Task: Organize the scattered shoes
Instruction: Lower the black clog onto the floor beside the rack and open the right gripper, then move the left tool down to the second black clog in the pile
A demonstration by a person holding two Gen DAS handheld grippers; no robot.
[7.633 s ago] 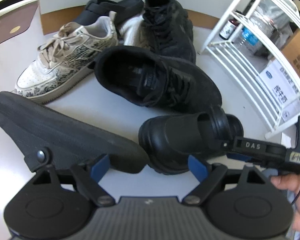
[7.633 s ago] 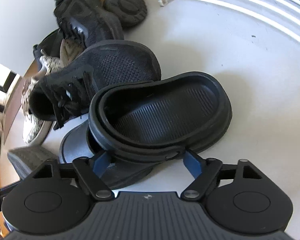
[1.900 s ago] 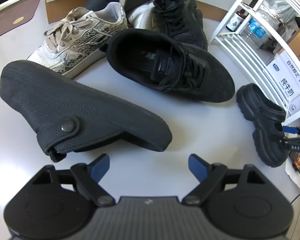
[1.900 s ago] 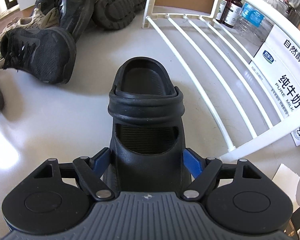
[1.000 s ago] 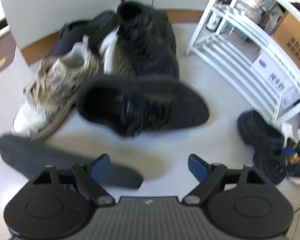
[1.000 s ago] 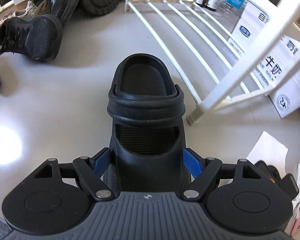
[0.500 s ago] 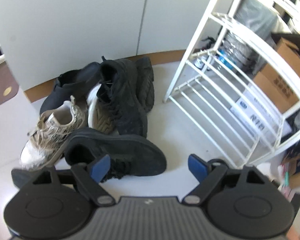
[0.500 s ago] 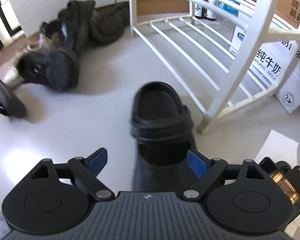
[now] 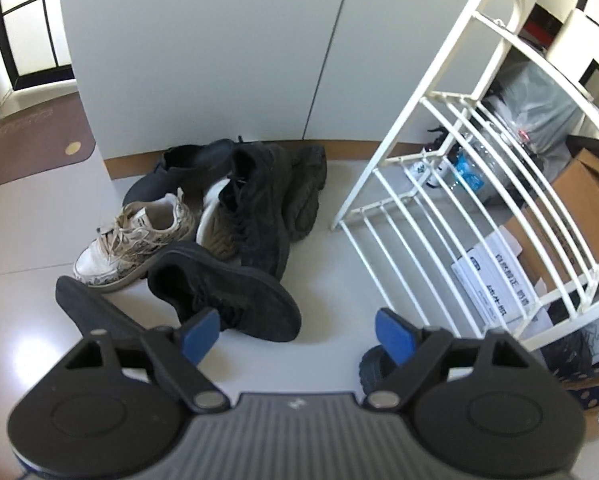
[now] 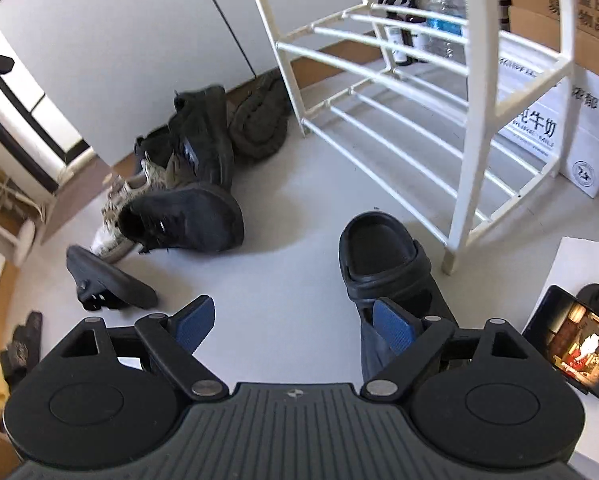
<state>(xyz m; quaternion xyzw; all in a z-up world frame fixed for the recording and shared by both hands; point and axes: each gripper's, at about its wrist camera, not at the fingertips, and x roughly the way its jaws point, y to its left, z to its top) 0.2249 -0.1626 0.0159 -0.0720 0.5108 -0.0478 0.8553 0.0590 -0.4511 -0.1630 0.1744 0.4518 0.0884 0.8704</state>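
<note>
Shoes lie in two places on the pale, glossy floor (image 10: 291, 280). One smooth black rubber clog (image 10: 383, 256) sits upright just beside the front leg of the white wire shoe rack (image 10: 463, 184), apart from your right gripper (image 10: 287, 322), whose blue pads are spread and hold nothing. Your left gripper (image 9: 297, 332) is likewise released, high above the floor. Against the wall, the pile crowds together — a black mesh sneaker (image 9: 227, 292) nearest you, a white patterned lace-up sneaker (image 9: 133, 240) beside it, a chunky black sneaker (image 9: 259, 212) behind, and a second dark clog (image 10: 107, 280) tipped on its side. Open floor separates pile from rack — plenty of room. The rack's lowest rails are bare. A lit phone (image 10: 575, 344) lies at the right edge.
</note>
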